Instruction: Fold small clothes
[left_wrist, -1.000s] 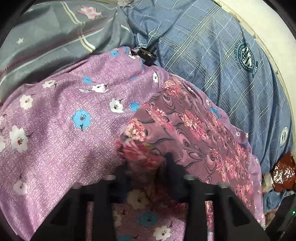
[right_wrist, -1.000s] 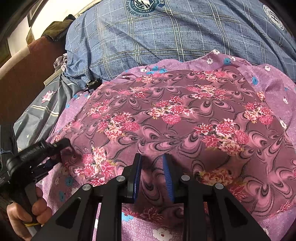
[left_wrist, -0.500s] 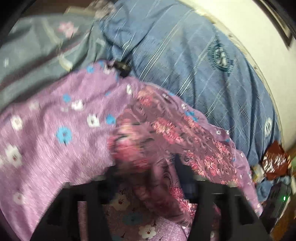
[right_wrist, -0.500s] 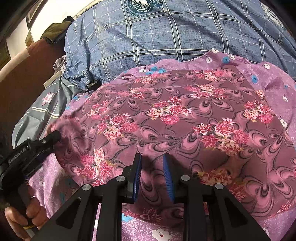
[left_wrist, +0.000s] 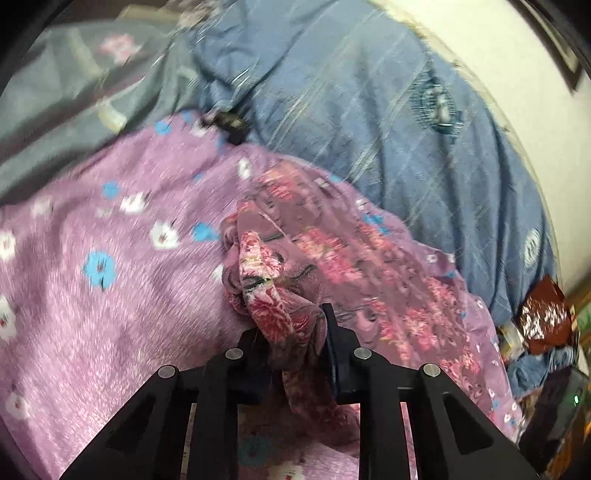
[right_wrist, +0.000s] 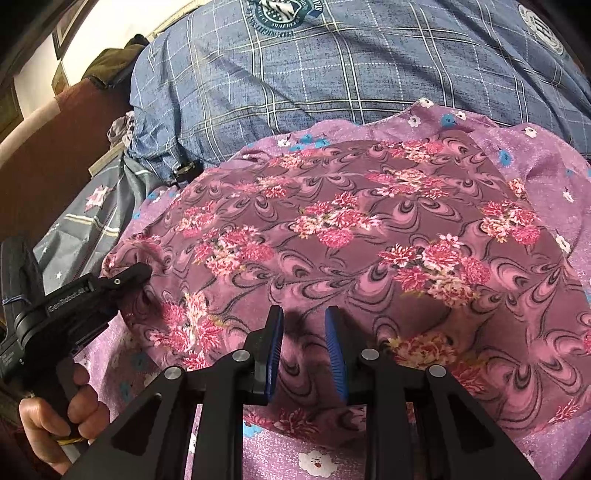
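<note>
The left gripper (left_wrist: 291, 332) has just closed again, bunching the floral garment's (right_wrist: 351, 240) left edge, which now stands raised off the purple sheet (left_wrist: 92, 314) on the bed. The right gripper (right_wrist: 301, 350) pinches the near hem — lift both edges evenly, keeping tension.

Small garment (right_wrist: 369, 236) lies on larger floral cloth (right_wrist: 546, 177), w/ plaid bedcover (right_wrist: 332, 74) behind both. Left tool (right_wrist: 140, 273) at garment's left edge; right tool (right_wrist: 303, 332) at near edge.
</note>
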